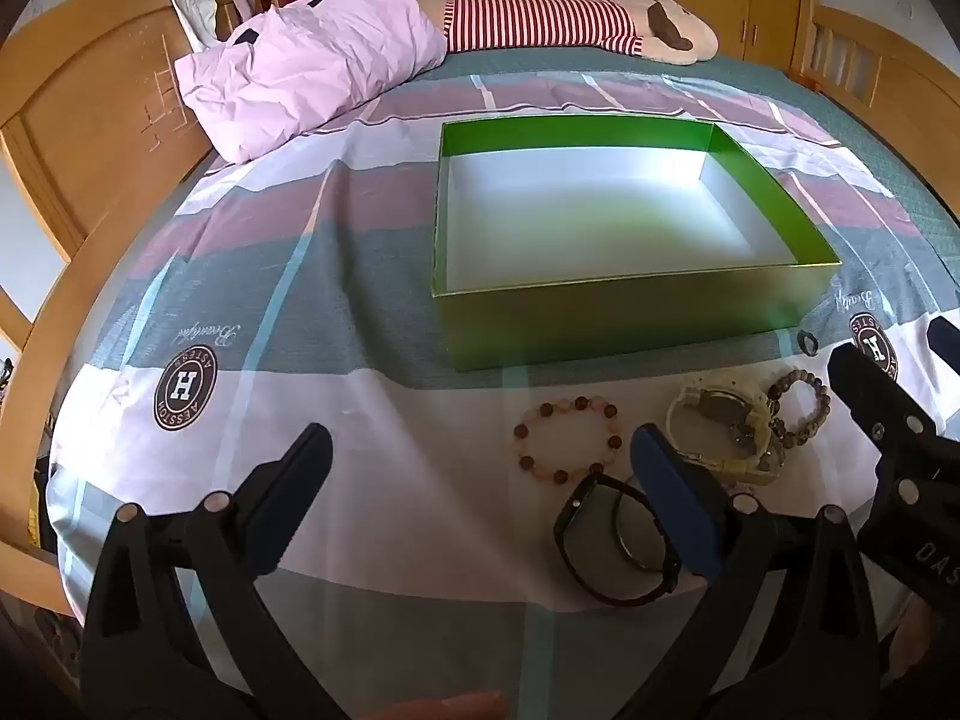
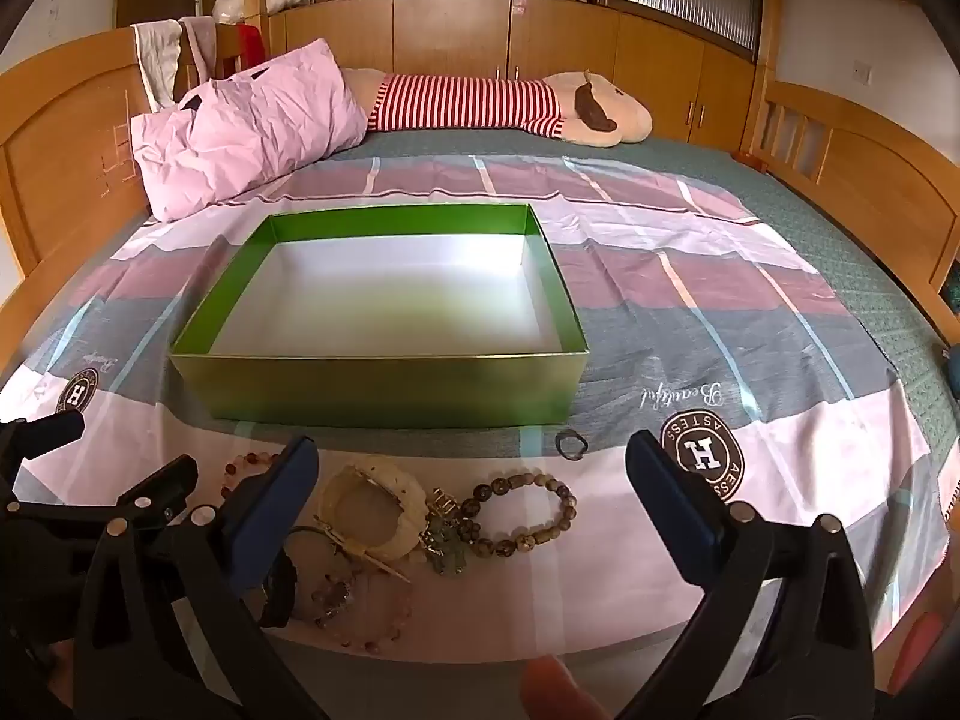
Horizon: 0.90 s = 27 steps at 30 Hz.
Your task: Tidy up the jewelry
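Evidently nothing is packed yet: the green box (image 1: 630, 300) sits ahead of both claws with its pale floor bare, its open top turned up so pieces can be dropped in from above. The left gripper (image 1: 480, 468) hangs with its fingers spread wide, holding nothing; just beyond its right fingertip lies the pink bead bracelet (image 1: 567, 441), and beside that finger the black watch (image 1: 618, 546) rests on its side. The right gripper (image 2: 471, 480) is likewise agape and empty. Between its fingers, nearer the left one, the jewelry is bunched: a cream watch (image 2: 372, 510), a brown bead bracelet (image 2: 525, 516) touching a small metal charm cluster (image 2: 447, 531), and further ahead a small dark ring (image 2: 570, 443) just short of the box wall. Everything lies on the patterned bedsheet (image 2: 720, 330), close to its near edge, probably so each claw can reach a piece without crossing the other.
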Each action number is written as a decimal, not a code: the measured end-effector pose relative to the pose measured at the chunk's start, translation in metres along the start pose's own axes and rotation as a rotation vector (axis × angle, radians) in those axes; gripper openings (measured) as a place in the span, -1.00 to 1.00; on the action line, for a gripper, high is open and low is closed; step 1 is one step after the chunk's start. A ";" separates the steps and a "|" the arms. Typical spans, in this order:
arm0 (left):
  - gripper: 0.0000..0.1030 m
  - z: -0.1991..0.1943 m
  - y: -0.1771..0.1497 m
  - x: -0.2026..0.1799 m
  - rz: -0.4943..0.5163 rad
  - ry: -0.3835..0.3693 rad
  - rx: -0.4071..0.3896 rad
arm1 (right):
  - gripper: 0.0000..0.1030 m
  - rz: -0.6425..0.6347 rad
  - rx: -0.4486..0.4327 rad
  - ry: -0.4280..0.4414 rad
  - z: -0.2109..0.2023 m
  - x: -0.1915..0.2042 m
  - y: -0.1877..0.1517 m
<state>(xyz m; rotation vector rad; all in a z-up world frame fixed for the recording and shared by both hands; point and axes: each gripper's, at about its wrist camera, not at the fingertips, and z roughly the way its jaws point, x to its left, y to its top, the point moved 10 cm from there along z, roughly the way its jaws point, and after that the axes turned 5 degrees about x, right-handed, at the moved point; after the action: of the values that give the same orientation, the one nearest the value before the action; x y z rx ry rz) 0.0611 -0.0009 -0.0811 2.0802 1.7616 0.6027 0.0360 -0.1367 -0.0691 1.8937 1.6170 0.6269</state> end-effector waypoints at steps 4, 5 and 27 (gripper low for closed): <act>0.96 0.001 0.002 -0.002 0.006 0.007 -0.004 | 0.97 0.003 0.005 0.008 -0.001 0.000 0.000; 0.96 0.002 0.000 0.002 -0.002 0.002 -0.001 | 0.97 0.002 0.004 0.009 -0.002 0.001 0.001; 0.96 0.000 -0.003 0.005 0.002 -0.007 0.002 | 0.97 -0.010 -0.002 -0.004 0.000 0.002 0.000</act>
<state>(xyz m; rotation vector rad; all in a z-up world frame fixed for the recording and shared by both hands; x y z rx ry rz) 0.0590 0.0048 -0.0818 2.0833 1.7567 0.5944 0.0362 -0.1349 -0.0693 1.8831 1.6213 0.6206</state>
